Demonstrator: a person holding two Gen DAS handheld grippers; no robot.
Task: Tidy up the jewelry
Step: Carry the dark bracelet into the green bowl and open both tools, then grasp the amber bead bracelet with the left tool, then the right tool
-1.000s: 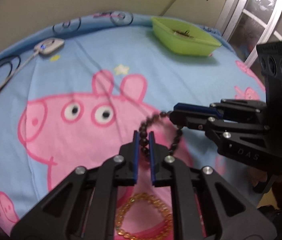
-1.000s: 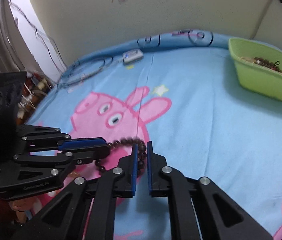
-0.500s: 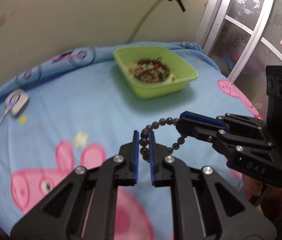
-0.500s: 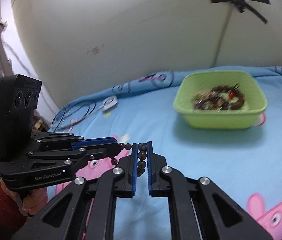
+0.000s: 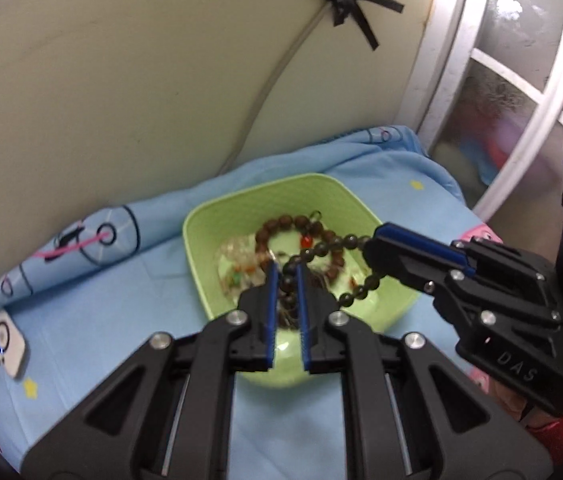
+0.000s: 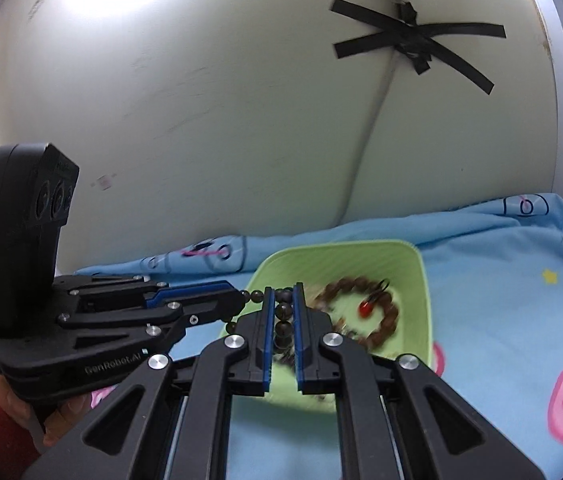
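Observation:
Both grippers hold one dark bead bracelet (image 5: 323,249) in the air over the green bowl (image 5: 201,248). My left gripper (image 5: 286,276) is shut on one side of the bracelet. My right gripper (image 6: 282,296) is shut on the other side of the bracelet (image 6: 283,312) and shows in the left wrist view (image 5: 373,246) at right. The left gripper shows in the right wrist view (image 6: 237,300) at left. The bowl (image 6: 421,280) holds a brown bead bracelet (image 5: 281,226) with a red bead (image 6: 365,309) and other pale jewelry.
The bowl sits on a blue cartoon-pig bedsheet (image 5: 129,304) against a cream wall (image 5: 121,80). A white controller with a cable (image 5: 5,340) lies at left. A window frame (image 5: 521,120) stands at right. A taped cable (image 6: 385,80) runs down the wall.
Both grippers have carried the dark bracelet forward from over the sheet to above the green bowl. Both stay shut on it.

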